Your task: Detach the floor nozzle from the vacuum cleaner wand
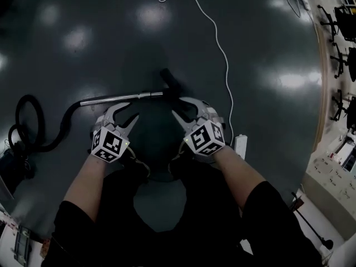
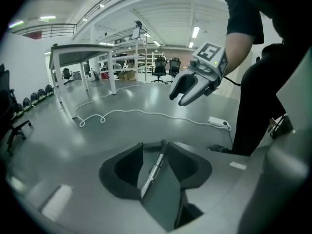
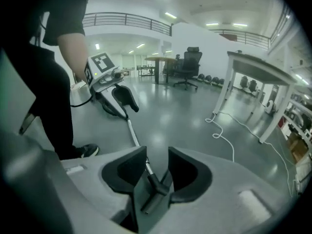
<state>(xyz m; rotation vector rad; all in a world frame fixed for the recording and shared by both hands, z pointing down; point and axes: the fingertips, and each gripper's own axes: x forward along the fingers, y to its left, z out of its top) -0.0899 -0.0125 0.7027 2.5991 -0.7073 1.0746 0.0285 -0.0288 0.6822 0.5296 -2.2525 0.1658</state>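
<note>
The silver vacuum wand [image 1: 122,97] lies flat on the dark floor. A black hose [image 1: 30,121] loops off its left end, and the black floor nozzle piece [image 1: 173,83] joins its right end. My left gripper [image 1: 127,113] hovers just in front of the wand's middle with its jaws open and empty. My right gripper [image 1: 185,108] stands open beside the nozzle joint. In the left gripper view the wand [image 2: 154,171] shows through the gap of the left gripper [image 2: 156,167]. In the right gripper view the black joint [image 3: 156,183] shows between the jaws of the right gripper [image 3: 157,172], untouched.
A white cable [image 1: 219,43] snakes over the floor to a power strip [image 1: 240,146] at my right. White tables [image 3: 258,69] and office chairs [image 3: 187,67] stand farther off. The person's shoe [image 3: 85,151] is close to the wand.
</note>
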